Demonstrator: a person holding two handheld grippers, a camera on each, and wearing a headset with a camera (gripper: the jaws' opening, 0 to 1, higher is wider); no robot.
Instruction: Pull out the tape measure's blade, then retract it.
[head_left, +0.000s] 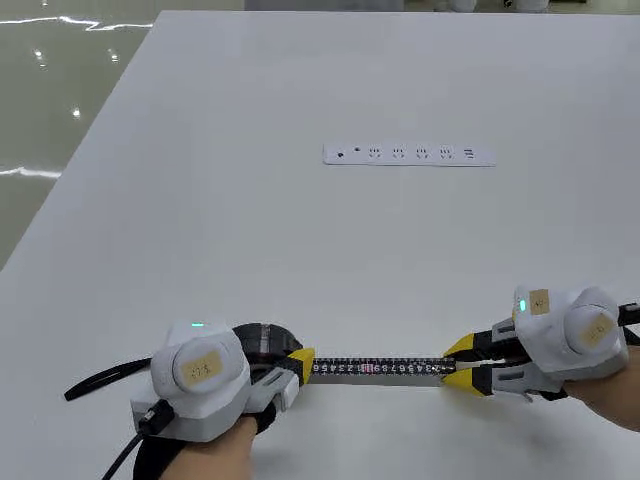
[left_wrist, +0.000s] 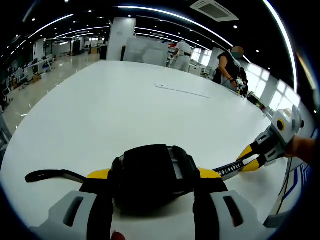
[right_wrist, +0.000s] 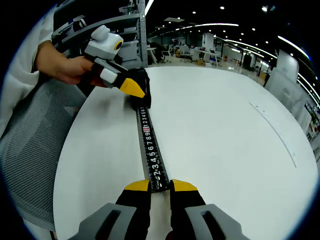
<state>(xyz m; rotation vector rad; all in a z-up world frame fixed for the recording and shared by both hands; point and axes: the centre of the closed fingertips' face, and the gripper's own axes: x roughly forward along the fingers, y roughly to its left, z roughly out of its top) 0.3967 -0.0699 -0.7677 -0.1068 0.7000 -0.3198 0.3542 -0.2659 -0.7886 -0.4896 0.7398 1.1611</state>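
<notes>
The black tape measure case (head_left: 266, 343) (left_wrist: 152, 175) rests on the white table near its front edge, with my left gripper (head_left: 297, 364) (left_wrist: 154, 173) shut on it. A dark blade with white numbers (head_left: 380, 368) (right_wrist: 150, 147) runs from the case to the right, lying along the tabletop. My right gripper (head_left: 459, 362) (right_wrist: 161, 186) is shut on the blade's free end. In the right gripper view the left gripper (right_wrist: 131, 86) and case sit at the blade's far end. The case's black wrist strap (head_left: 105, 378) (left_wrist: 50, 175) trails off to the left.
A white power strip (head_left: 408, 154) (left_wrist: 182, 90) (right_wrist: 274, 129) lies flat farther back on the white table (head_left: 300, 230). The table's left edge drops to a glossy floor. Several people stand beyond the table's far end in the left gripper view.
</notes>
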